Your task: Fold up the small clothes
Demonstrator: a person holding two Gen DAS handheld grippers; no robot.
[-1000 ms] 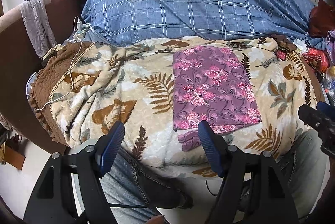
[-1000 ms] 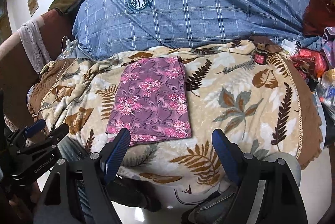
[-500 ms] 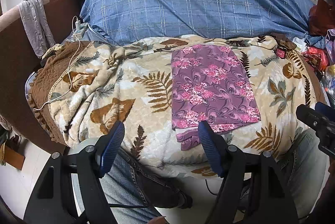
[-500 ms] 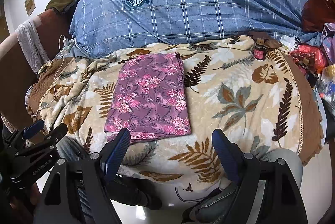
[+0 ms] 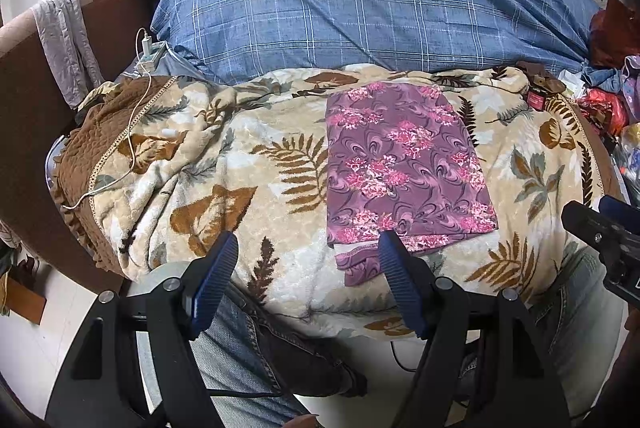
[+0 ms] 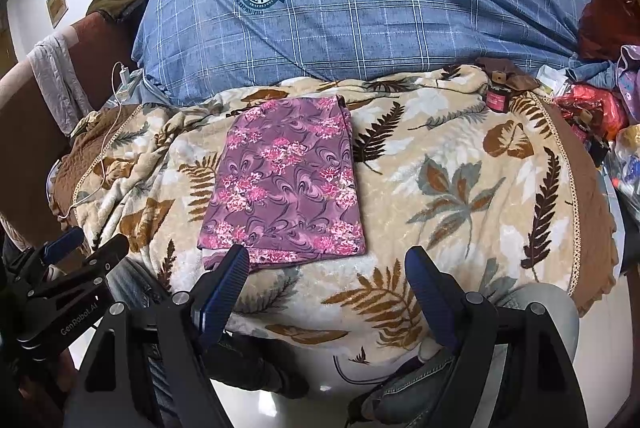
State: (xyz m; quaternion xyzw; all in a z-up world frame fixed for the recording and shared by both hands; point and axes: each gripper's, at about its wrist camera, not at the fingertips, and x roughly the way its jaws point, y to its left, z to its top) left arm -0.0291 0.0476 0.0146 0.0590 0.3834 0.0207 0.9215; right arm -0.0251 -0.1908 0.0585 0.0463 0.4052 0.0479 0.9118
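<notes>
Lying folded, purple cloth (image 5: 404,167) just beyond open left gripper (image 5: 308,260).

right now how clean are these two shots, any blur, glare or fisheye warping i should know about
Left wrist view: sharp, evenly lit, no glare; strong fisheye bends the blue checked quilt and leaf-print blanket into an arc, corners black. Right wrist view: equally sharp, the purple floral cloth crisp; same barrel warp and dark vignette, with a pale shine on the floor between the tool's arms.
</notes>
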